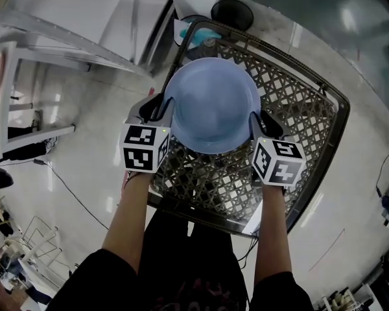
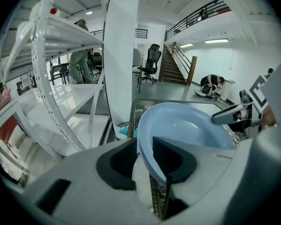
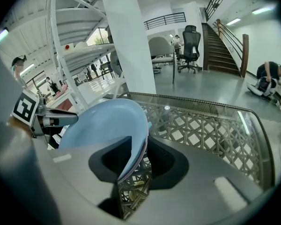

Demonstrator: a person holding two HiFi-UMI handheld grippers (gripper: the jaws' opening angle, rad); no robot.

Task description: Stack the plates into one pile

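Looks like the left hand-held gripper point(image 1: 158, 106) and right hand-held gripper point(image 1: 262, 120) sit slack around the plate point(image 1: 211, 102) rim: letting go, next back off.

Head view looks down; gripper views share plate point(image 2: 187, 125)

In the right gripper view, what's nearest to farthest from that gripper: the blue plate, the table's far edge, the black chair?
1. Blue plate: between the jaws of the right gripper.
2. Table's far edge: beyond, right.
3. Black chair: far back in the room.
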